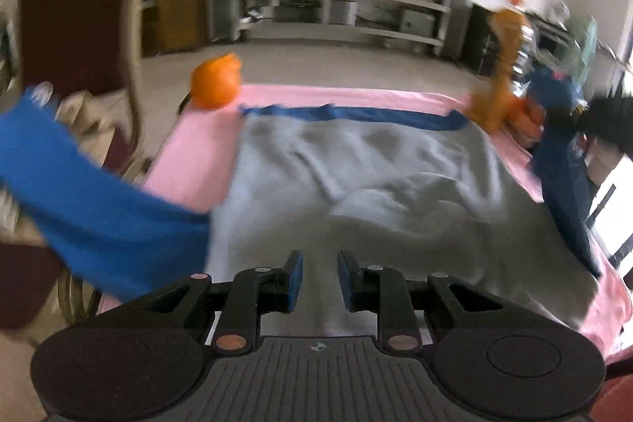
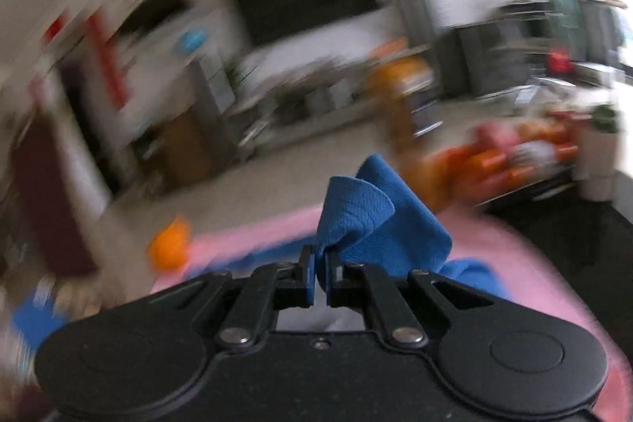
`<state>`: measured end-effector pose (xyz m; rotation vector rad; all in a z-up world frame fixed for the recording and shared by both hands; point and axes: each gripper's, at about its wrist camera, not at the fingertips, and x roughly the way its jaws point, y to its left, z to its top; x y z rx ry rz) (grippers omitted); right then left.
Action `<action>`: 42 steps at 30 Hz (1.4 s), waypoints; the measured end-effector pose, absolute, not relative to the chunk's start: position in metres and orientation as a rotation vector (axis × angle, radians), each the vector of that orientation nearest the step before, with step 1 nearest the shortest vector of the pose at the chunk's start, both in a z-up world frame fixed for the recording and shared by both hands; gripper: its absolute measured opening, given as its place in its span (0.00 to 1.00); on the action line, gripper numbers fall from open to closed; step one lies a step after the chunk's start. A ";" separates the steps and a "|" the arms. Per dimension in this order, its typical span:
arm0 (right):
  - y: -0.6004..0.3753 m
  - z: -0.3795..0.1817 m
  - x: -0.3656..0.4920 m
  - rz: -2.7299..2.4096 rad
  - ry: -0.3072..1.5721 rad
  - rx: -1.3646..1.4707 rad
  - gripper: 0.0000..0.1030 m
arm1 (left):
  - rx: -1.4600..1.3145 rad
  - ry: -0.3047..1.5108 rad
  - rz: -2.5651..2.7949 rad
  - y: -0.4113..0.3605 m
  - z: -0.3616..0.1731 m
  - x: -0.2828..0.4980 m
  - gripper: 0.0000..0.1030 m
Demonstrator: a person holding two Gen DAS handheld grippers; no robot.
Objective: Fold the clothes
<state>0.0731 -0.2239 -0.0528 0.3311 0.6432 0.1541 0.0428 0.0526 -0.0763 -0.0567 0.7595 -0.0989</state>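
Grey garment with blue trim (image 1: 356, 176) spread, rumpled, over most of a pink sheet (image 1: 190, 161) on the work surface; its blue hem band (image 1: 356, 114) runs along the far edge, and one blue sleeve (image 1: 91, 208) hangs out past the left side of the sheet. The left gripper (image 1: 320, 279) hovers over the near edge of the grey body, its jaws parted with nothing between them. The right gripper (image 2: 321, 277) is clenched on a bunched fold of blue cloth (image 2: 376, 216), held up above the right side of the pink sheet; strong blur in the right wrist view obscures how this piece joins the rest, though it is judged to be the garment's other sleeve or side trim. An orange object (image 1: 217, 82) sits at the far left corner; orange and blue clutter (image 1: 510, 93) lies at the far right. Progress, as judged: the body lies open and creased, with no finished crease line or compact stack visible, so most of the folding remains; the raised blue portion suggests one side is being carried over the grey body.
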 end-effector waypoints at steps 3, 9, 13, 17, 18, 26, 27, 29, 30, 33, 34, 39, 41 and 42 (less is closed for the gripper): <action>-0.164 -0.063 0.076 0.312 0.760 0.277 0.08 | -0.124 0.818 -0.083 0.070 -0.087 0.050 0.18; -0.209 -0.041 0.078 0.348 0.731 0.376 0.45 | -0.142 0.839 -0.127 0.070 -0.090 0.054 0.20; -0.274 -0.063 0.083 0.201 0.746 0.476 0.45 | -0.145 0.880 -0.169 0.061 -0.096 0.057 0.25; -0.321 -0.114 0.084 0.128 0.829 0.670 0.35 | -0.229 0.972 -0.246 0.049 -0.105 0.077 0.29; -0.326 -0.120 0.085 0.111 0.856 0.693 0.32 | -0.270 0.998 -0.267 0.046 -0.107 0.085 0.32; -0.348 -0.150 0.087 -0.027 1.000 0.722 0.33 | -0.485 1.148 -0.268 0.029 -0.144 0.141 0.34; -0.350 -0.154 0.088 -0.033 1.014 0.735 0.33 | -0.500 1.152 -0.263 0.029 -0.148 0.144 0.34; -0.353 -0.160 0.089 -0.050 1.032 0.743 0.33 | -0.534 1.152 -0.254 0.034 -0.153 0.143 0.34; -0.355 -0.162 0.089 -0.063 1.039 0.740 0.33 | -0.559 1.150 -0.250 0.038 -0.155 0.142 0.34; -0.358 -0.165 0.089 -0.091 1.045 0.747 0.35 | -0.613 1.137 -0.261 0.045 -0.155 0.142 0.34; -0.359 -0.166 0.089 -0.095 1.045 0.750 0.35 | -0.629 1.132 -0.266 0.047 -0.155 0.143 0.34; -0.356 -0.168 0.093 -0.097 1.051 0.749 0.39 | -0.628 1.128 -0.295 0.045 -0.162 0.151 0.41; -0.354 -0.169 0.095 -0.098 1.060 0.734 0.40 | -0.626 1.127 -0.307 0.044 -0.165 0.155 0.41; -0.352 -0.169 0.097 -0.099 1.065 0.726 0.40 | -0.650 1.135 -0.317 0.045 -0.169 0.157 0.39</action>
